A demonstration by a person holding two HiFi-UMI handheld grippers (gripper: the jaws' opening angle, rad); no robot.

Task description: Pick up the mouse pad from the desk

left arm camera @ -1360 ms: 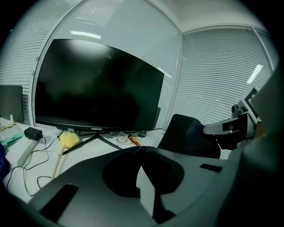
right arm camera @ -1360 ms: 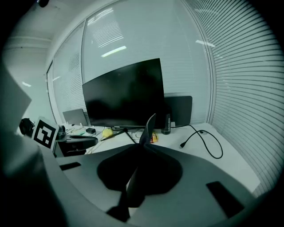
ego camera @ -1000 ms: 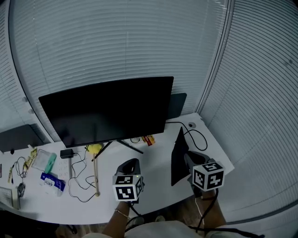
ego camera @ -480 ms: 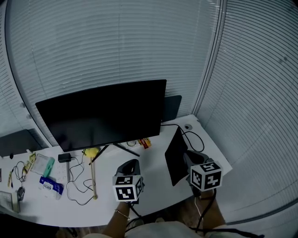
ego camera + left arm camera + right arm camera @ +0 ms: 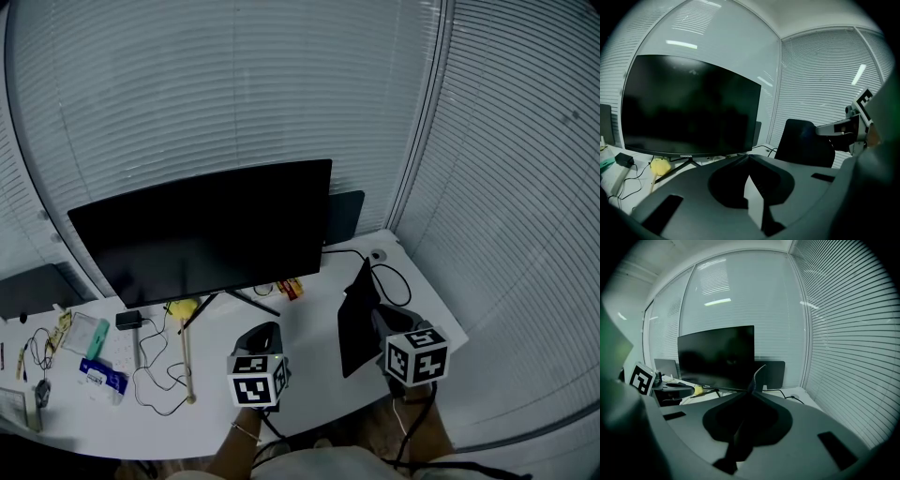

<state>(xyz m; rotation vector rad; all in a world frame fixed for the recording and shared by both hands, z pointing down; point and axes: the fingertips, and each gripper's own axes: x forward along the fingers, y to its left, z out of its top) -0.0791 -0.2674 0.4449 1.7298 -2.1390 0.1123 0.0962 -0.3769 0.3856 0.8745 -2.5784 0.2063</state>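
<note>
The black mouse pad (image 5: pixel 354 323) hangs on edge above the right end of the white desk (image 5: pixel 309 375), clear of its surface. My right gripper (image 5: pixel 376 322) is shut on the pad's near edge. In the right gripper view the pad (image 5: pixel 756 376) shows edge-on, rising past the closed tips of the right gripper (image 5: pixel 751 393). My left gripper (image 5: pixel 262 335) hovers over the desk's front middle, shut and empty; its jaws meet at the tip (image 5: pixel 743 156). From the left gripper view the pad (image 5: pixel 804 147) appears as a dark sheet at the right.
A large black monitor (image 5: pixel 202 230) stands at the back of the desk. A black cable (image 5: pixel 394 277) loops behind the pad. A yellow object (image 5: pixel 184 307), a wooden stick (image 5: pixel 186 361), thin wires and a blue packet (image 5: pixel 101 377) lie to the left. Window blinds surround the desk.
The mouse pad has swayed a little in the right gripper and now stands more upright. Both grippers have kept their places; the head view has shifted slightly.
</note>
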